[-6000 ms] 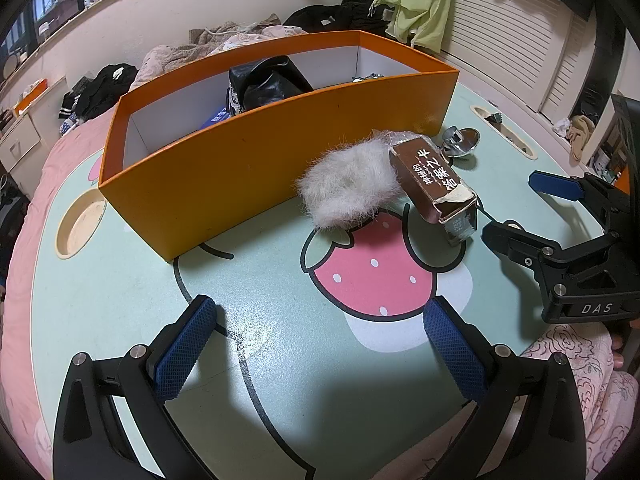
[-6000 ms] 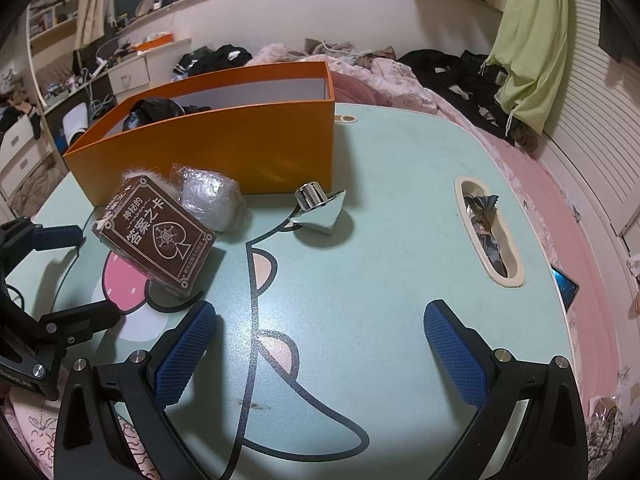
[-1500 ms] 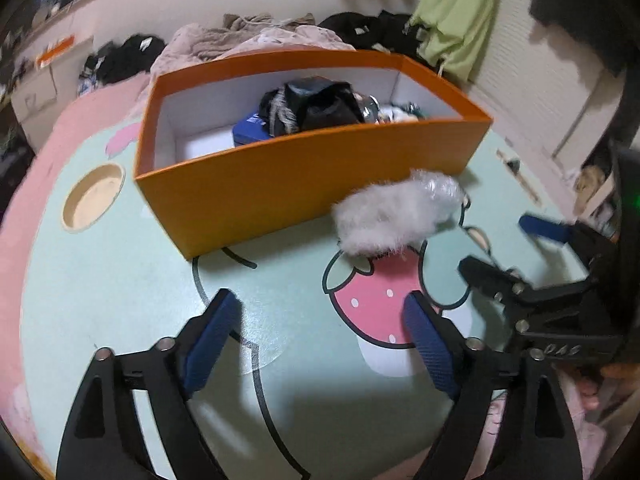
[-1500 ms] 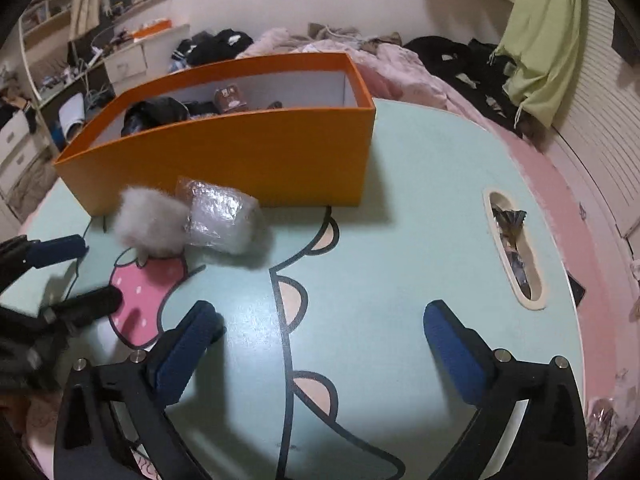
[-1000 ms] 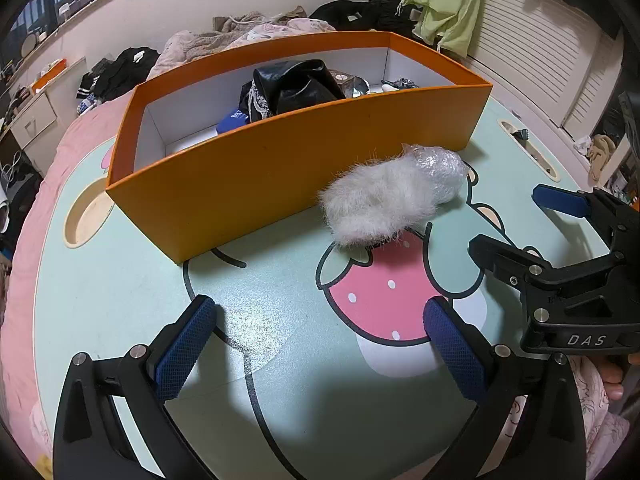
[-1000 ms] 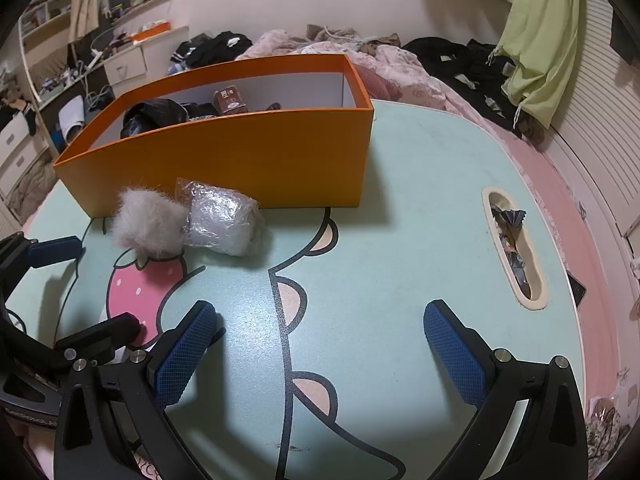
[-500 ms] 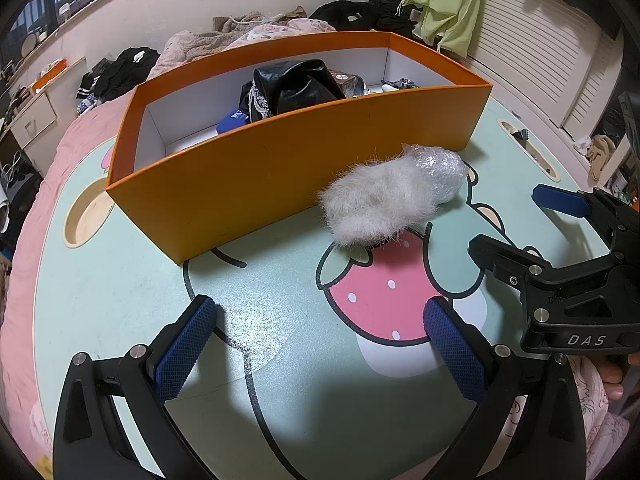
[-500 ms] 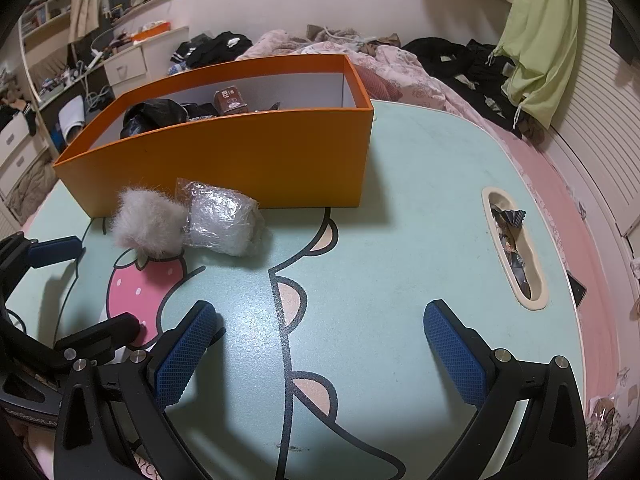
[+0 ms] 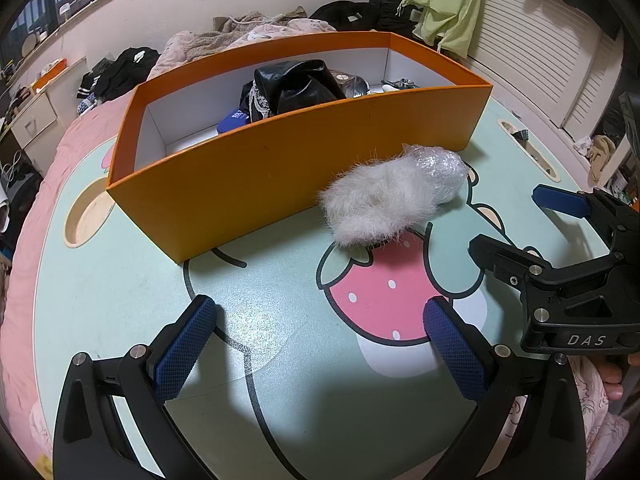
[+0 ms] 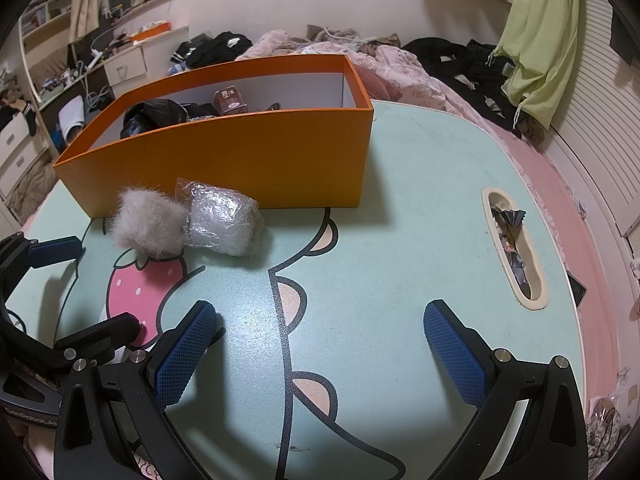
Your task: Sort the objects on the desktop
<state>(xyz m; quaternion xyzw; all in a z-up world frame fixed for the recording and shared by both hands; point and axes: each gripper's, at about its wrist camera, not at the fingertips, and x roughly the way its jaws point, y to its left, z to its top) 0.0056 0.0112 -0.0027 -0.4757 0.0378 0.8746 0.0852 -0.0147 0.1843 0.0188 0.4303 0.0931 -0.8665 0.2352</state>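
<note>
both claws wide, empty; only the right wrist view shows the brown carton inside the orange box.

- We count one orange box on the table.
- We count one white fluffy ball and one plastic-wrapped bundle outside it.
- We count two grippers: left gripper, right gripper.

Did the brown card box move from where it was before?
Yes. The brown card box was on the table beside the fluffy ball, in front of the orange box. Now it lies inside the orange box, near the back wall.
</note>
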